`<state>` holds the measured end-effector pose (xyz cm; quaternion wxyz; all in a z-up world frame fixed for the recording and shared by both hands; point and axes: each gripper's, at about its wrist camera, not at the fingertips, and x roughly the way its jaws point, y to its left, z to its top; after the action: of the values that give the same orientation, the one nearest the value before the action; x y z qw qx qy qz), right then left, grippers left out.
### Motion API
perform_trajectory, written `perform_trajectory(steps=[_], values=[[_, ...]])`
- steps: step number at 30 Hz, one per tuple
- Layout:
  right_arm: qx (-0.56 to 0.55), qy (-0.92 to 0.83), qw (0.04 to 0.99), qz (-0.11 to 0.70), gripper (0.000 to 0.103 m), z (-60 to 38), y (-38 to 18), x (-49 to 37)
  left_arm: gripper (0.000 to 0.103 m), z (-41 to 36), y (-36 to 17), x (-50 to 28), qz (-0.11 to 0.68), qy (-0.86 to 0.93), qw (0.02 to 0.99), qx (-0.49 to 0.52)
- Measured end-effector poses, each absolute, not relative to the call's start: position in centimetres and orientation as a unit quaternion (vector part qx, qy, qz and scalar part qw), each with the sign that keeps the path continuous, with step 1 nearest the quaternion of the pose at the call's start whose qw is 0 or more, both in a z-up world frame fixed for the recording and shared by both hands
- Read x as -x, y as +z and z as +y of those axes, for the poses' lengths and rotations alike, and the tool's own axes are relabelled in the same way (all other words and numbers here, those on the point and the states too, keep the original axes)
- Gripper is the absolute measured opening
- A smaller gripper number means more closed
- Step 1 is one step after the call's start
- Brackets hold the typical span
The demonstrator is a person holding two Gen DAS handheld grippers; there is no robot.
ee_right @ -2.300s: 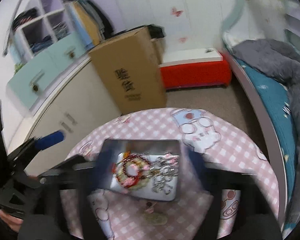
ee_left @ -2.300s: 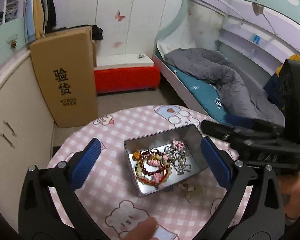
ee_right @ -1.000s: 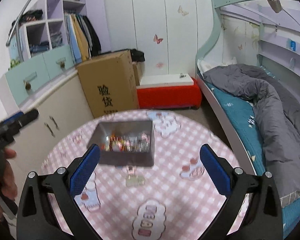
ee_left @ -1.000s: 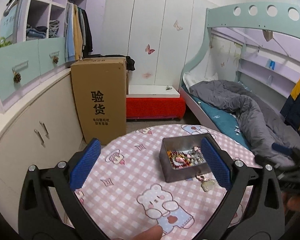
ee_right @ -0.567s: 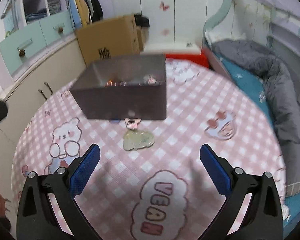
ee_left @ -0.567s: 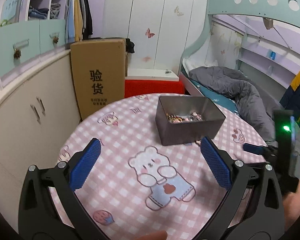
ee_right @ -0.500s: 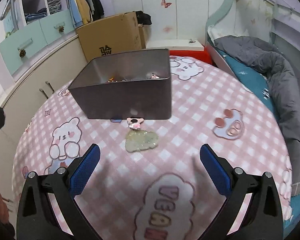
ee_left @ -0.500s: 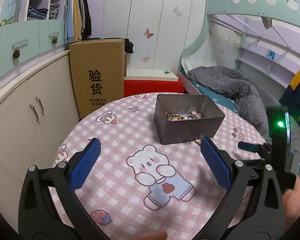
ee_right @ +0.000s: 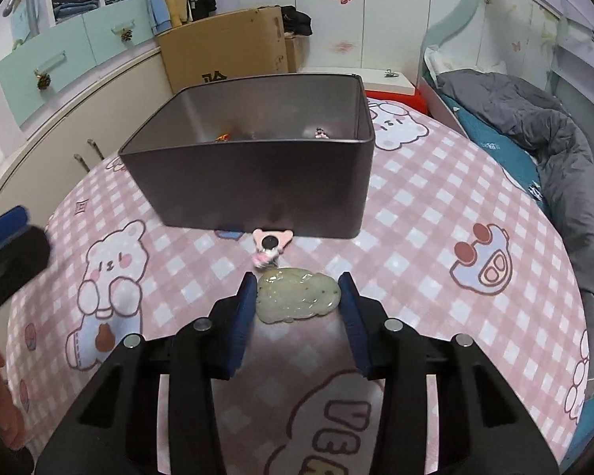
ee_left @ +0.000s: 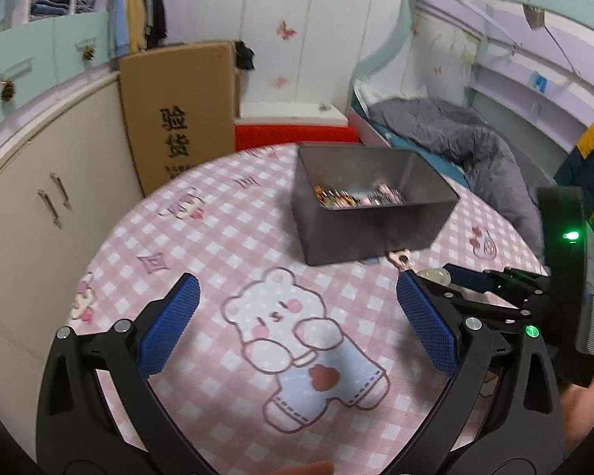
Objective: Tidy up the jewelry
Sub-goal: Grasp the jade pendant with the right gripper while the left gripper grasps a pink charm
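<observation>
Blue pads close in on the prize: the right gripper (ee_right: pixel 297 297) has its jaws just drawn inward around a pale green jade-like pendant (ee_right: pixel 299 296) lying flat on the table, and both pads now sit against its left and right edges, pinching it. Just beyond the pendant, touching its far end, a small pink charm (ee_right: pixel 272 242) rests on the cloth, right at the foot of the tin.

Over on the other side, the left gripper (ee_left: pixel 297 316) hangs above the bear print with its jaws spread wide and nothing between them. From its camera the right gripper shows at the right edge, low over the cloth, a green light glowing on its body.

The pink checked tablecloth (ee_right: pixel 435 213) covers the round table. Further back stands the grey metal tin (ee_right: pixel 257 194), open-topped and upright, with a tangle of beads and chains (ee_left: pixel 356 198) on its floor.

Behind the table, a tall cardboard box (ee_left: pixel 182 111) leans at the cabinets, a red bench (ee_left: pixel 293 136) sits by the wall, and a grey duvet (ee_right: pixel 534 118) lies rumpled on the bed to the right.
</observation>
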<state>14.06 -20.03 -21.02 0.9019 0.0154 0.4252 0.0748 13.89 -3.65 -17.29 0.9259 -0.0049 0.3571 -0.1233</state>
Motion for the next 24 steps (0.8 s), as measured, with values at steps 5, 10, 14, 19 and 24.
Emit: perform_trajectory(steps=[5,10,14,19,24], values=[[-0.037,0.055,0.907,0.416,0.039,-22.5,-20.7,-12.0,0.097,-7.0,-18.3,-15.1,0.375,-0.144,0.916,-0.009],[-0.054,0.045,0.909,0.411,0.039,-25.4,-20.2,-10.8,0.097,-10.9,-19.8,-16.8,0.396,-0.143,0.907,-0.011],[-0.055,0.044,0.910,0.409,0.039,-26.6,-20.1,-10.7,0.093,-12.5,-20.8,-17.8,0.409,-0.123,0.904,-0.005],[-0.072,0.047,0.913,0.399,0.039,-28.3,-19.7,-10.4,0.061,-13.9,-22.1,-18.7,0.430,-0.107,0.896,-0.019],[-0.081,0.058,0.914,0.393,0.039,-29.3,-19.2,-10.4,0.019,-13.8,-22.0,-18.9,0.428,-0.115,0.896,-0.009]])
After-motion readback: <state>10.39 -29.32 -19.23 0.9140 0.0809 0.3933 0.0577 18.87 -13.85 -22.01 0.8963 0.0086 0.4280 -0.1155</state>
